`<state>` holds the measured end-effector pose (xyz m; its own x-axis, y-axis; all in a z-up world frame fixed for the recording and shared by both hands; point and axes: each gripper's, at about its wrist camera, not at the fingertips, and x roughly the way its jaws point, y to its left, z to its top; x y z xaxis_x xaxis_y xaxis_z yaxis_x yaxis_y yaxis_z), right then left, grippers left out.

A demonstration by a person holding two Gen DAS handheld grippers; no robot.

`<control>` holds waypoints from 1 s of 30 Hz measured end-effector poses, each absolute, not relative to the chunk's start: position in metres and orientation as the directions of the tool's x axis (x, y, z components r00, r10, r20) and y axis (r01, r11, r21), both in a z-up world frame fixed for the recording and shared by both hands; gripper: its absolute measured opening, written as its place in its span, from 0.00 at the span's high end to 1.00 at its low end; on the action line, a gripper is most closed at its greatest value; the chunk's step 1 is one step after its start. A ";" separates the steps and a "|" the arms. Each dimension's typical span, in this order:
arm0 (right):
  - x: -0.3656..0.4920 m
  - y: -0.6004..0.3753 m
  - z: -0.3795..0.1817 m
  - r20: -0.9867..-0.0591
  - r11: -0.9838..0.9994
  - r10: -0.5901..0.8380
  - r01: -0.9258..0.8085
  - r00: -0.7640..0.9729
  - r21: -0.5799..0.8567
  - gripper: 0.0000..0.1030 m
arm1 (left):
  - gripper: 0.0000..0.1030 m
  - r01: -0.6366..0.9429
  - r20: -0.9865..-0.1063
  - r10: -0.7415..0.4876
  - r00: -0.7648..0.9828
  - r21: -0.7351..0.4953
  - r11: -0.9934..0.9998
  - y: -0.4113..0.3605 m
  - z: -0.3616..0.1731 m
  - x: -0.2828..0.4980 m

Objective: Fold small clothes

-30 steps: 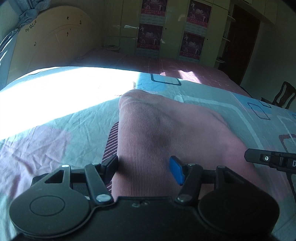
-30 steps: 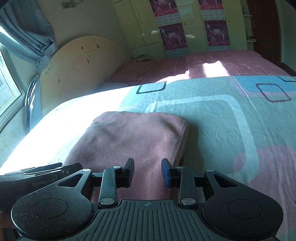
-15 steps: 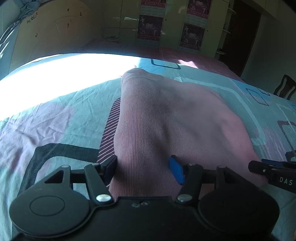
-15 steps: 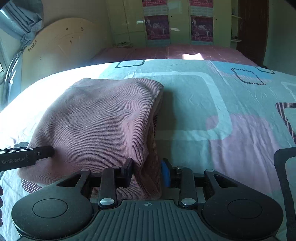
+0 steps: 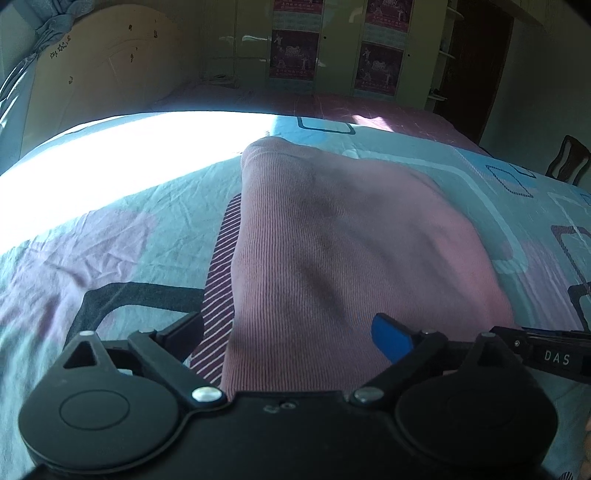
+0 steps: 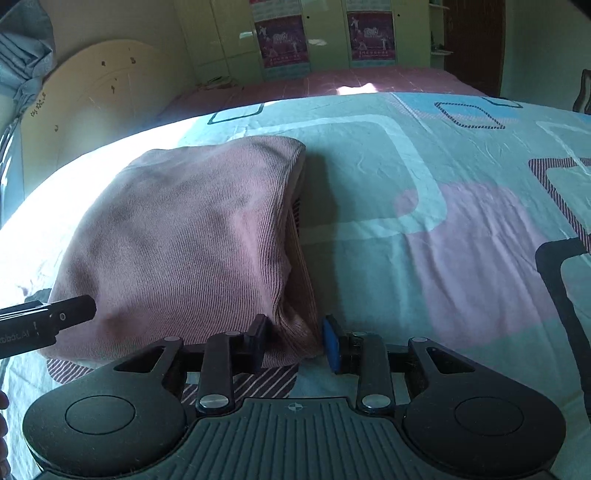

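1. A folded pink ribbed garment (image 6: 192, 236) is seen lying on the bed (image 6: 424, 192), on a patterned bedsheet in teal, pink and white, towards the bed's left half in the right wrist view.
2. The left gripper (image 5: 291, 332) is held over the garment's near edge. Its jaws have just been opening and now stand wide; the cloth lies between them, but the fingers (image 5: 391, 338) are not pressed on it.
3. The right gripper (image 6: 293, 341) is set narrow at the garment's near right corner, and a bunched fold of the pink cloth is pinched between its pads.
4. The garment's right edge is shown as an open stack of layers with a shadow beside it; its far edge is rounded and closed.
5. To the right of the garment a wide stretch of sheet is left free as far as the bed's right edge; bright sunlight covers the sheet on the left.
6. A headboard (image 6: 92, 99) is seen at the bed's far left, with wardrobe doors (image 6: 325, 33) behind.
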<state>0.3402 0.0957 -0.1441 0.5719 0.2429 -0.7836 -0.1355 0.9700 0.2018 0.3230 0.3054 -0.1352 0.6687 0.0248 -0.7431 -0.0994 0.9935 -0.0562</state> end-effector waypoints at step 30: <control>0.111 0.035 0.008 -0.551 0.939 0.323 -0.336 0.770 0.082 0.06 | 0.03 -0.248 -0.635 0.227 0.738 0.057 0.967 0.234 -0.001 0.111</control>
